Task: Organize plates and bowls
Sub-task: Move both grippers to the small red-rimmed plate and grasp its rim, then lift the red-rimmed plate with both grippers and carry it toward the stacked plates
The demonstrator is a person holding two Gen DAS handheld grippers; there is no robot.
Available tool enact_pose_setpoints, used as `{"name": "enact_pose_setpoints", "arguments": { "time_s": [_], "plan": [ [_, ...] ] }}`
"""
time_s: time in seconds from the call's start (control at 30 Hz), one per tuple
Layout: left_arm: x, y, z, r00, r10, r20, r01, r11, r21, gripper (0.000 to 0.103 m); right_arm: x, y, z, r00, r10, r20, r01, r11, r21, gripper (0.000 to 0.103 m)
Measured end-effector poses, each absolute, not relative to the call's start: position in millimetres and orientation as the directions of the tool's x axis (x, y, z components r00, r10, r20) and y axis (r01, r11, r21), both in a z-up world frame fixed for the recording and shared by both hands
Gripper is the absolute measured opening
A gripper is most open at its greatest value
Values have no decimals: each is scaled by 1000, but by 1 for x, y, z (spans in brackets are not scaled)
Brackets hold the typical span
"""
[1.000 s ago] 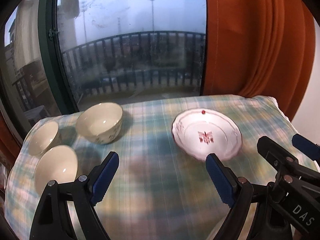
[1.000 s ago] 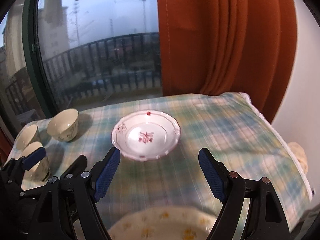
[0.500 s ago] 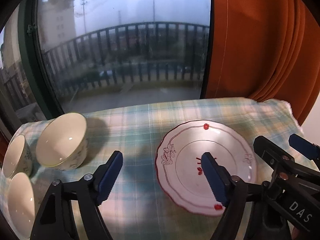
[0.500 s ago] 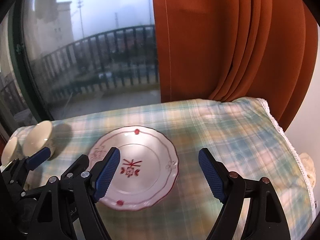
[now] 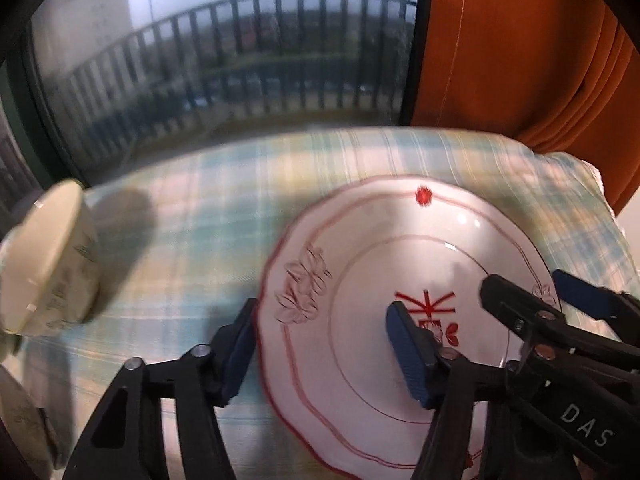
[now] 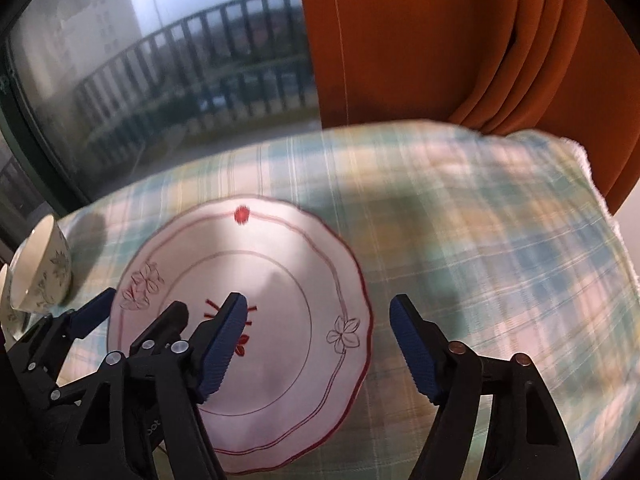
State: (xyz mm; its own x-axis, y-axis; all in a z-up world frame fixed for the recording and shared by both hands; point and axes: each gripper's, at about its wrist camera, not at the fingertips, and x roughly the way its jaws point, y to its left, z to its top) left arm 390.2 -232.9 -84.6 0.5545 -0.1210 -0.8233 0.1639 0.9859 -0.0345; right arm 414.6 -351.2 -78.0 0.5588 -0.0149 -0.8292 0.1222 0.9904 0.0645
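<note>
Plate (image 6: 280,280) bare on checked cloth (image 6: 480,220)

A room in a home, seen at a dining or side table placed right against a large window (image 5: 224,64). A soft plaid tablecloth (image 6: 480,216) in pale green, blue and yellow covers the table. Heavy rust-orange curtains (image 6: 440,40) hang at the right of the glass. Outside, a dark balcony railing (image 5: 280,60) and a pale apartment building (image 6: 108,12) under a hazy sky are visible. Household crockery sits on the cloth: a white plate (image 6: 280,248) with red floral decoration and cream bowls (image 5: 48,264).
</note>
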Motion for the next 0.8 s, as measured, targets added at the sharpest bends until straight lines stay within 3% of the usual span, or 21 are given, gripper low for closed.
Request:
{"name": "enact_pose_setpoints", "arguments": {
  "time_s": [0.1,0.4,0.8],
  "plan": [
    [387,-235,-84,565,-113,-817,168,986,-20,63,419,-352,-86,530,23,-848,122,987,103,68],
    [382,-225,-85,531,-133,-837,190,981,-35,62,420,-343,-87,498,-19,-867,143,988,60,68],
    [335,-169,-84,518,-108,-849,178,984,-16,62,389,-284,-88,429,27,-903,70,995,64,67]
  ]
}}
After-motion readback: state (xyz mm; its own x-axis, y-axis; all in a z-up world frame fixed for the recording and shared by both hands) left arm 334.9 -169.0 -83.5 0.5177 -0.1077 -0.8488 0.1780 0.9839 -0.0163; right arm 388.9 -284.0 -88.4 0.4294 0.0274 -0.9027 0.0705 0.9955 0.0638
